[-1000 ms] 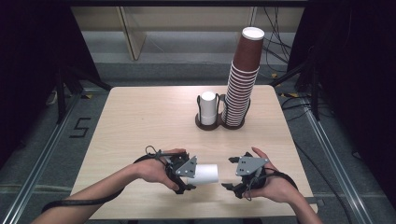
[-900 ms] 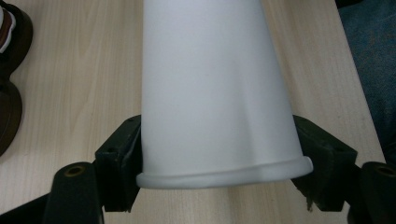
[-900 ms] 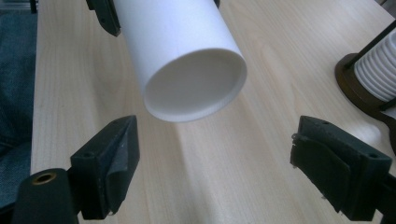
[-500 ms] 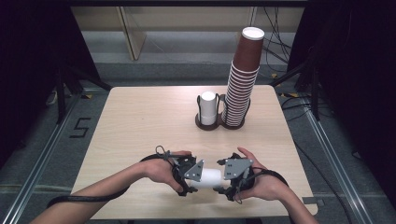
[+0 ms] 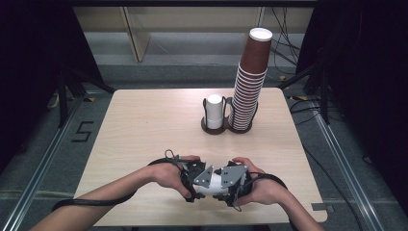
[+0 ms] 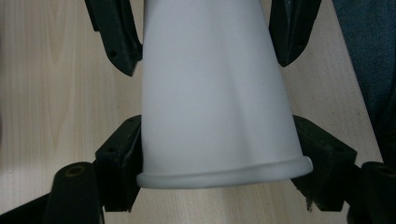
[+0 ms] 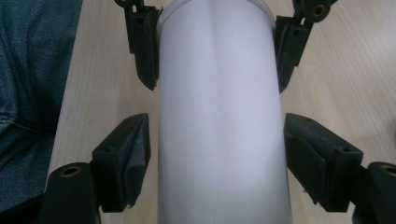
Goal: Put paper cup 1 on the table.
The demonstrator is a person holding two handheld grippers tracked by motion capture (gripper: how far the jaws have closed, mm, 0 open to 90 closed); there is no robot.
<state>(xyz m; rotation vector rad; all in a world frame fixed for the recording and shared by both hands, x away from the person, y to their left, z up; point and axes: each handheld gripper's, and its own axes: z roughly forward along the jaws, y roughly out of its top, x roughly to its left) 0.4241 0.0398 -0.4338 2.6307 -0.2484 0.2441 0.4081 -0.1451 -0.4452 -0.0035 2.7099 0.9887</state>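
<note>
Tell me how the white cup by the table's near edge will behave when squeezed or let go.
The white cup looks thin-walled and light, so a hard squeeze would probably dent it. Tapered and on its side, it would likely roll in a curve on the smooth table. Its rolled rim seems the stiffest part.

We see a white cup (image 5: pixel 215 182) lying on its side near the front edge of the wooden table (image 5: pixel 144 125), caught between the left gripper (image 5: pixel 196 182) and the right gripper (image 5: pixel 230 183), whose jaws have just been closing with the cup between them. Both hands meet there, cables trailing back. Well apart, towards the far edge, a tall stack of brown cups (image 5: pixel 249 86) stands upright just beside a short white stack (image 5: pixel 214 111) in a dark two-ring holder (image 5: pixel 226 127).
</note>
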